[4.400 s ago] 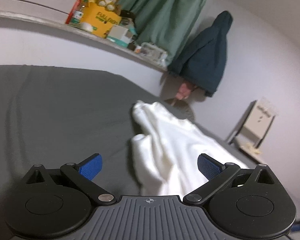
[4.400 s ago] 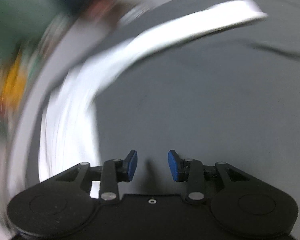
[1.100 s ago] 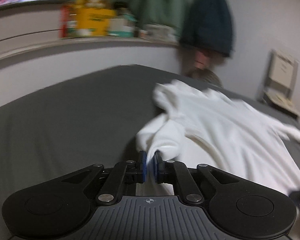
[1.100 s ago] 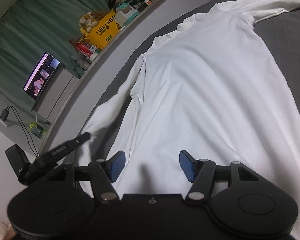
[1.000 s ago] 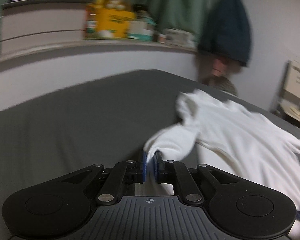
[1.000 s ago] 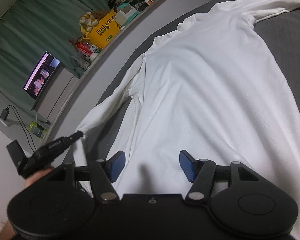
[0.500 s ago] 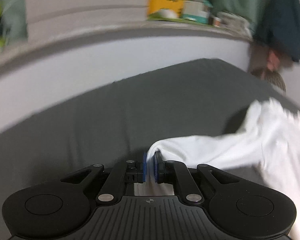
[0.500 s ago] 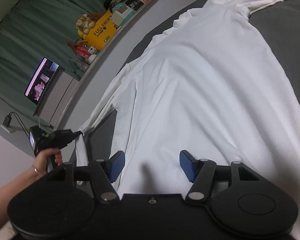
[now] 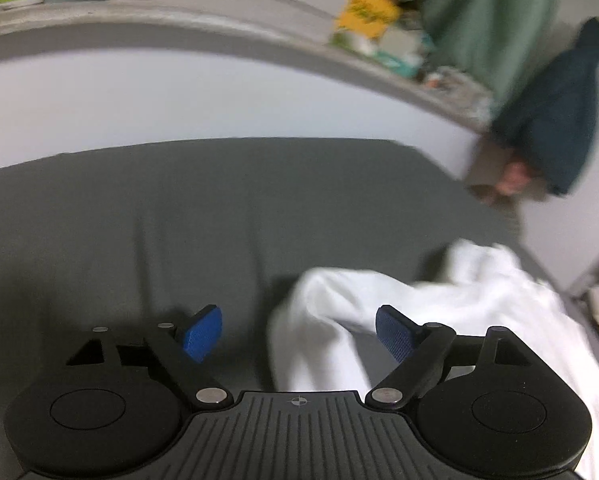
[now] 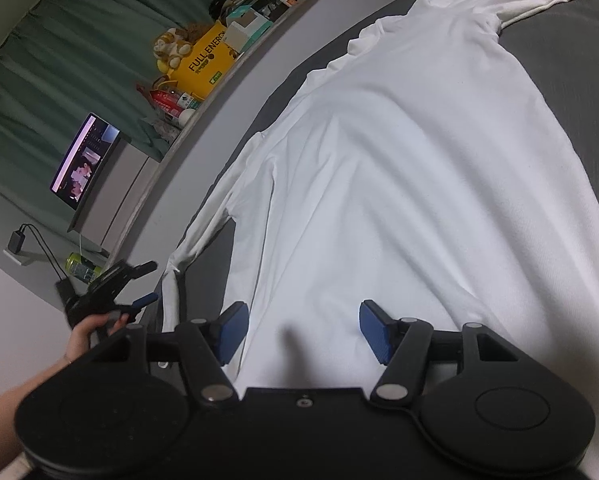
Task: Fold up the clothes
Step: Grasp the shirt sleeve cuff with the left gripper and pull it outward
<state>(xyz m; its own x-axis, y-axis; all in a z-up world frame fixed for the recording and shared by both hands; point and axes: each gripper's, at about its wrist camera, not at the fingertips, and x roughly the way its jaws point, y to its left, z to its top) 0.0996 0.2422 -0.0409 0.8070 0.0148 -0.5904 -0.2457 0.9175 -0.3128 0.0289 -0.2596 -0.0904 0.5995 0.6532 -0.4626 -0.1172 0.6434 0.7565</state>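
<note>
Far left in the right wrist view, a person's hand holds the left gripper at the edge of the grey bed, its fingers spread and gripping nothing, the sleeve end lying just beside them. Behind it, on the ledge, stand a green can, a lit screen, a yellow box with a plush toy on top, all against a green curtain.

The white long-sleeved shirt lies spread flat across the bed, one sleeve running down-left toward the left gripper, the other stretching off to the upper right. The right gripper hovers over the lower part of the shirt, wide open, blue pads clear of the fabric (whether they brush it cannot be told).

In the left wrist view, which is blurred, the left gripper is open wide over the grey sheet, and the sleeve lies loose between its blue pads, rising rightward into the bunched shirt. Up right, a dark jacket hangs on the wall beside the curtain.
</note>
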